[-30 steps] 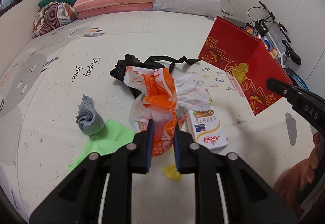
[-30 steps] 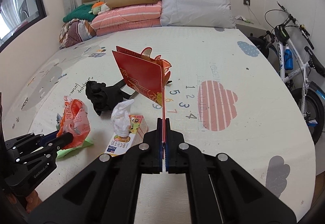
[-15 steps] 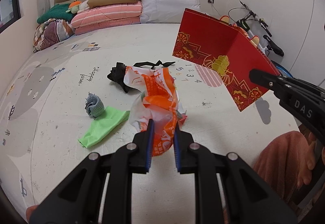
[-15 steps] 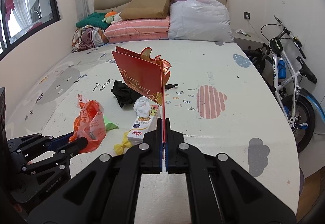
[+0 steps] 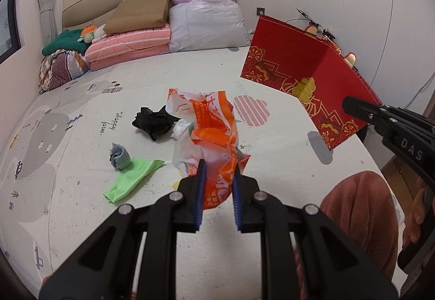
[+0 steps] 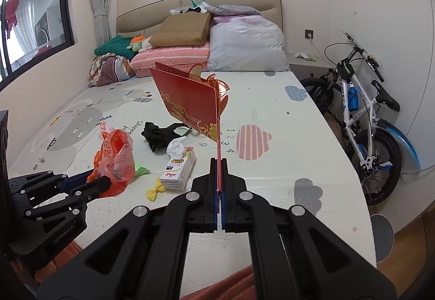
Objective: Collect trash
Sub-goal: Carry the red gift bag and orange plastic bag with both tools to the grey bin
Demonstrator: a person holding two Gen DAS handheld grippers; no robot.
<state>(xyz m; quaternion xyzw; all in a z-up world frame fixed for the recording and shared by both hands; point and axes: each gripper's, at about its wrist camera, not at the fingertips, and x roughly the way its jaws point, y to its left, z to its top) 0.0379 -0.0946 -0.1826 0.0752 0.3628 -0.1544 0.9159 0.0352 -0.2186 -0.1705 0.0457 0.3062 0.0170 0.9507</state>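
Orange and white plastic was pinched between the blue pads of the left gripper [image 5: 217, 180] — a crinkly orange bag [image 5: 214, 137] with a little rubbish showing through its clear part. A second ago that bag sat low on the play mat [image 5: 68, 164]. Now it hung in the air, and the mat looked farther below both cameras. The right gripper [image 6: 219, 177] was shut tight on the thin edge of a red paper bag [image 6: 190, 99], and that bag had come up off the mat too. So both bags were lifted, and I think the next job was to bring them together or carry them off.

The red paper bag stood open at about two o'clock from the orange one in the left view. Its inside looked bare, as far as could be seen.

More trash lay loose on the mat. Near the orange bag, at about eight o'clock, was a green scrap [image 5: 130, 180] with a grey rolled cloth [image 5: 119, 158] touching it. In the right view a yellow bow [image 6: 156, 190] lay just beside a small milk carton [image 6: 179, 171], and a white crumpled tissue [image 6: 175, 147] sat on the carton's far end. Farther off was a black bundle [image 6: 156, 135].

None of these was in a bag yet — most of the picking up was left to do.
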